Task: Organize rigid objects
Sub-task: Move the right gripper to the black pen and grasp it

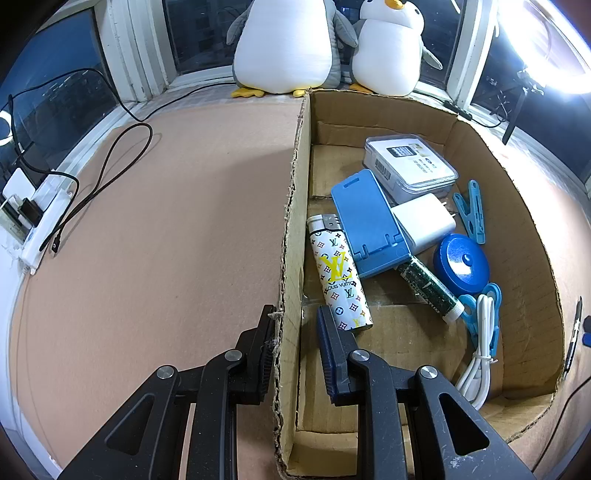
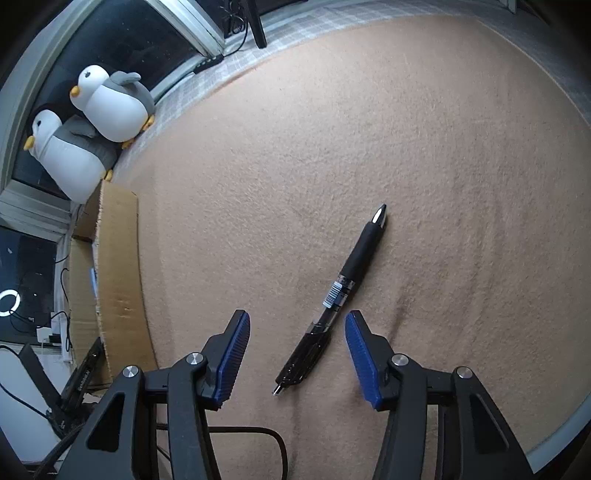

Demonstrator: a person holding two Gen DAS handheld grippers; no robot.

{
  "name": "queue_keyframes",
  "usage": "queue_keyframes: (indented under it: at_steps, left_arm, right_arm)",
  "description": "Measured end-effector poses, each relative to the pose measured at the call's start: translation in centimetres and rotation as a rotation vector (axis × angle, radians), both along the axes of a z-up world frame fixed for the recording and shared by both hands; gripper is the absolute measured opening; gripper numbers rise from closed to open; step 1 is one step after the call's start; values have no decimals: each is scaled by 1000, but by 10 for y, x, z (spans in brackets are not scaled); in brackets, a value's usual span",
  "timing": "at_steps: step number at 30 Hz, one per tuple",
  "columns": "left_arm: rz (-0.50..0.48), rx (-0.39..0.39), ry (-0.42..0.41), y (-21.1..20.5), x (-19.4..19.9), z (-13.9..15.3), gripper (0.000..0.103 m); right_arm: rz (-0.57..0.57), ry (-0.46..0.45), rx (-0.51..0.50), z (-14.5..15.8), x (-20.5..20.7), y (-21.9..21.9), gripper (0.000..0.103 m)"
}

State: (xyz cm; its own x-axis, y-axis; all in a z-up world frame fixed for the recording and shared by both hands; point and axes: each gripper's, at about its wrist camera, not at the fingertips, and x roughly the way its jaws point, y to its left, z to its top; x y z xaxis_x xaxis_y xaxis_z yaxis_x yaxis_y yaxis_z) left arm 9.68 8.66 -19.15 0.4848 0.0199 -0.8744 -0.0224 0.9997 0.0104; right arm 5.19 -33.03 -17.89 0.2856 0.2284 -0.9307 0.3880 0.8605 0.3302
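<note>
Lying on tan felt [image 2: 369, 129] by a dark window [image 1: 55, 110], pen [image 2: 334, 299] between wide-open right tool [image 2: 295, 352]; left tool [image 1: 295, 347] straddles box wall [image 1: 291, 258].

Dark windows [image 1: 207, 33] beyond the fingers, two plush penguins [image 1: 288, 48] on the sill, tan felt [image 1: 166, 229] below.

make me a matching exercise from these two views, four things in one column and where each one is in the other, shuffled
Things:
1. pen
2. lighter
3. left gripper
4. plush penguins

Places:
A. lying in the cardboard box, beside its left wall
B. on the window ledge behind the box
C. on the tan mat, between the open fingers of the right gripper
D. straddling the box's left wall, one finger inside and one outside

Pairs: 1-C, 2-A, 3-D, 4-B
</note>
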Motion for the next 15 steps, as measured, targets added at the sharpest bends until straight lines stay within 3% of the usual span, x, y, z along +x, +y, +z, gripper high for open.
queue_keyframes:
  at_steps: [6,15]
  left_arm:
    - [2,-9,-2,2,0,0,24]
    - [5,-9,-2,1,0,0,24]
  right_arm:
    - [8,34,-42,-11,5,1,40]
    - [128,26,-172,-13,27,17,24]
